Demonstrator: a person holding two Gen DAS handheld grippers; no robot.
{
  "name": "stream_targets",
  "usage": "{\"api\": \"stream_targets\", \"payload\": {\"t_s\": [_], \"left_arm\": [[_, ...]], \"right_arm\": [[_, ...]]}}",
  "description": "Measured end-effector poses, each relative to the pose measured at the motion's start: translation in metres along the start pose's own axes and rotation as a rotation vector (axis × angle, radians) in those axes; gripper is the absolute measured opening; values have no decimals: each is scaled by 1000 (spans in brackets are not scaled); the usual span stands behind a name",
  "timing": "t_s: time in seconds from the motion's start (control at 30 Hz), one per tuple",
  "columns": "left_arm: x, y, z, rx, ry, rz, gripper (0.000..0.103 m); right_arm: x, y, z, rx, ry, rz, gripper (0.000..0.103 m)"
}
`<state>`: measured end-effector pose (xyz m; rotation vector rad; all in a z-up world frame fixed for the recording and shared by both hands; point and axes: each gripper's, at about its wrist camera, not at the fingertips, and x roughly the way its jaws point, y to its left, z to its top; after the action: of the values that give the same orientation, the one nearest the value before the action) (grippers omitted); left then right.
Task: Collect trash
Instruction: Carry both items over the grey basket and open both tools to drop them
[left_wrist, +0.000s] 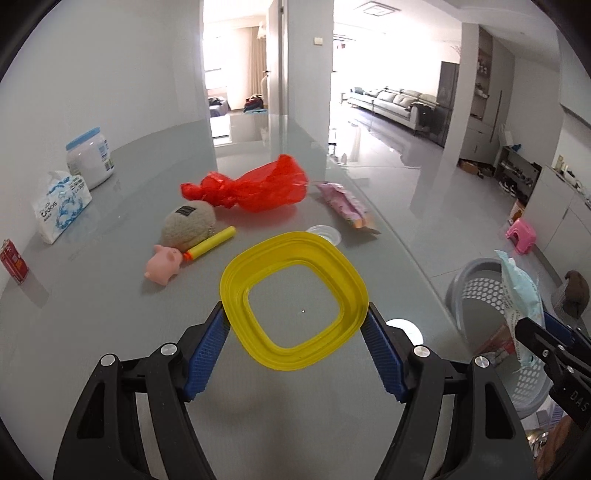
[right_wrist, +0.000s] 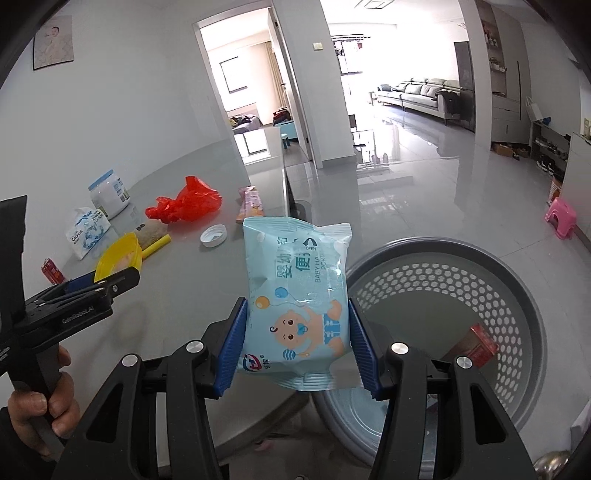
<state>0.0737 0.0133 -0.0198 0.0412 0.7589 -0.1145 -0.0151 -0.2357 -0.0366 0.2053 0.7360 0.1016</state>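
My left gripper (left_wrist: 295, 325) is shut on a yellow square plastic lid (left_wrist: 293, 299), held above the grey table (left_wrist: 92, 332). My right gripper (right_wrist: 297, 343) is shut on a light blue baby wipes pack (right_wrist: 295, 295), held at the table's edge next to the grey perforated basket (right_wrist: 443, 269). The basket holds a red carton (right_wrist: 480, 345) and stands on the floor to the right. The red plastic bag (left_wrist: 258, 186), pink wrapper (left_wrist: 345, 205) and white cap (left_wrist: 325, 233) lie on the table.
A pink pig toy (left_wrist: 164, 263), a yellow foam dart (left_wrist: 210, 247) and a beige woolly ball (left_wrist: 188, 225) lie left of the lid. A tissue pack (left_wrist: 61, 206), a white jar (left_wrist: 90, 157) and a red can (left_wrist: 14, 261) stand at the far left.
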Motion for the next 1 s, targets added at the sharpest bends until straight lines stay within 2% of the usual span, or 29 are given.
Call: {"api": "stream_targets", "payload": {"t_s": [0.2, 0.47, 0.7, 1.0], "left_arm": [[-8, -63, -4, 85, 1, -130, 70], [5, -142, -21, 204, 65, -260, 70], [26, -179, -28, 272, 106, -277, 70], [42, -187, -31, 283, 145, -270, 71]], "right_arm": [[-26, -49, -12, 65, -21, -95, 52], [-45, -101, -33, 143, -5, -180, 52], [-43, -120, -44, 178, 21, -186, 52], [-30, -127, -45, 197, 49, -172, 52]]}}
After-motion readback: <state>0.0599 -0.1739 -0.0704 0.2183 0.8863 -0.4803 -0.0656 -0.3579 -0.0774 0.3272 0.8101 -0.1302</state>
